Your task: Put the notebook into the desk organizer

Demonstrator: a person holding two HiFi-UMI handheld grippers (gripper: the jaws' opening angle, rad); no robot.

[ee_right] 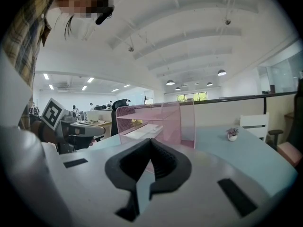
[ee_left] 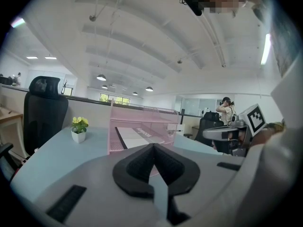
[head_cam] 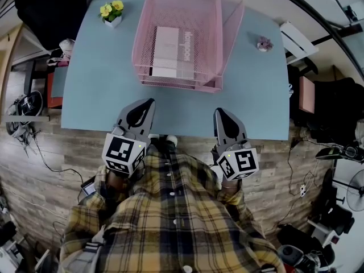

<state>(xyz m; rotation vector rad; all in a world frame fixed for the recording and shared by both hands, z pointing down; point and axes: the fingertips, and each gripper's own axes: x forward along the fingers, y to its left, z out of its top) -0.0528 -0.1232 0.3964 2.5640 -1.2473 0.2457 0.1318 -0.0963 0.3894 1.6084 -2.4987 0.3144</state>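
A pink mesh desk organizer point(head_cam: 213, 30) stands at the back middle of the light blue desk point(head_cam: 91, 90). A white notebook point(head_cam: 165, 51) with a dark spine lies flat in its tray; it also shows in the organizer point(ee_left: 142, 124) in the left gripper view and in the organizer point(ee_right: 163, 122) in the right gripper view. My left gripper point(head_cam: 143, 108) is shut and empty at the desk's near edge, left of centre. My right gripper point(head_cam: 223, 116) is shut and empty at the near edge, right of centre. Both point toward the organizer and are well short of it.
A small white pot of yellow flowers point(head_cam: 112, 11) sits at the desk's back left. A tiny potted plant point(head_cam: 263, 44) sits at the back right. A black chair point(head_cam: 48, 4) stands beyond the left corner. Cables and boxes lie on the floor on both sides.
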